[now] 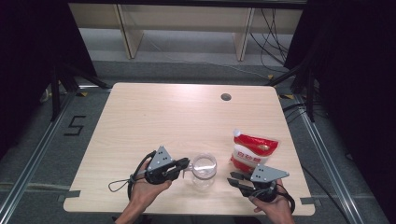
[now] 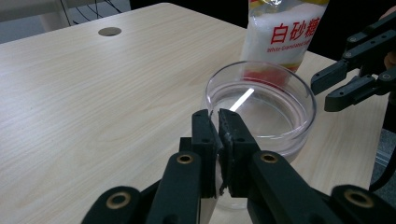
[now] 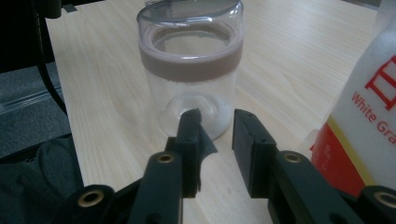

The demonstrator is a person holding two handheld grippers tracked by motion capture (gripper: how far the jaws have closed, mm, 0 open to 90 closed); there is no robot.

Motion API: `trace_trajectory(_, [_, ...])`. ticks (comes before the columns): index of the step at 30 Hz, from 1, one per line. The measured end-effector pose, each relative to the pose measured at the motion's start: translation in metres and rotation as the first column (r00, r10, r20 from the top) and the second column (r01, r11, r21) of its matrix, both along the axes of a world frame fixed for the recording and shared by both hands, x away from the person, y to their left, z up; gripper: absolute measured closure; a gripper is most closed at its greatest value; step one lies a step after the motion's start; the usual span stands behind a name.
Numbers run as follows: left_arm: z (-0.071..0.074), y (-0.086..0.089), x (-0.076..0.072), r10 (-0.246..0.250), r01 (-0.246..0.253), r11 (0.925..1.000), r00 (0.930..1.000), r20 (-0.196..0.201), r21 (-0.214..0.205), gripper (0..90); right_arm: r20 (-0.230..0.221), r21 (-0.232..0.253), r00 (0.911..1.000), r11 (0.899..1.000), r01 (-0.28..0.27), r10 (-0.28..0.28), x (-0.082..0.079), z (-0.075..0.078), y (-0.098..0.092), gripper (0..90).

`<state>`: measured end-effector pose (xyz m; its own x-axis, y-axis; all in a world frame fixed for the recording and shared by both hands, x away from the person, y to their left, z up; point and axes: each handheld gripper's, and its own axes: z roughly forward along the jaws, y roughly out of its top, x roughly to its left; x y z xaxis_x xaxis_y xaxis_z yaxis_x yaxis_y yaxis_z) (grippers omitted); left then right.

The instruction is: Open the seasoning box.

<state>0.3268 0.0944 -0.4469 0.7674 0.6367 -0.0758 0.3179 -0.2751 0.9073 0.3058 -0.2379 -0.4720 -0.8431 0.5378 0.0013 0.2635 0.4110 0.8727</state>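
Hiding behind my own closed jaws in the left gripper view is the exact spot where my left gripper (image 2: 219, 122) pinches the glass jar (image 2: 261, 105); it seems to be the near rim, but I cannot tell for sure. From above, that gripper (image 1: 187, 164) meets the jar (image 1: 204, 169) at its left side, near the front edge of the table (image 1: 154, 116). My right gripper (image 3: 215, 122) holds nothing; its jaws stand narrowly apart, with the jar (image 3: 191, 65) just beyond their tips and a band around it below the rim. The white sugar bag (image 1: 252, 149) stands just right of the jar, its top and bottom cut off in the left gripper view and most of it cropped in the right gripper view. A round hole (image 1: 226, 97) sits at the table's far side.
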Motion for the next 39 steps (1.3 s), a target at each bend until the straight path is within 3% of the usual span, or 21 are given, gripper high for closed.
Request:
trace_trajectory(3, [0.000,0.000,0.000,0.001,-0.001,1.0000,1.0000,0.001,-0.003,84.7,-0.007,0.003,1.0000,1.000,0.006,-0.006,0.001,0.000,0.002,76.2])
trace_trajectory(12, [-0.002,0.001,0.000,0.000,0.000,0.9999,1.0000,0.006,-0.014,84.8,0.032,0.010,0.9994,1.000,-0.014,0.014,0.006,0.002,0.008,79.3])
trace_trajectory(15, [-0.002,0.001,0.000,-0.001,0.001,0.9998,1.0000,0.008,-0.018,84.9,0.016,0.021,0.9998,1.000,-0.016,0.015,0.006,0.003,0.009,81.2])
trace_trajectory(22, [-0.005,0.002,0.000,-0.003,0.003,0.9992,0.9999,0.010,-0.040,85.0,0.032,0.021,0.9993,1.000,-0.017,0.017,0.008,0.005,0.014,83.9])
trace_trajectory(33, [-0.006,0.003,-0.001,0.004,-0.004,0.9993,1.0000,0.007,-0.038,85.3,0.057,0.050,0.9982,0.999,-0.020,0.017,0.011,0.007,0.023,85.0])
trace_trajectory(39, [-0.006,0.004,-0.001,0.002,-0.002,0.9993,1.0000,0.005,-0.038,85.5,0.055,0.039,0.9975,0.998,-0.045,0.043,0.012,0.012,0.030,85.6])
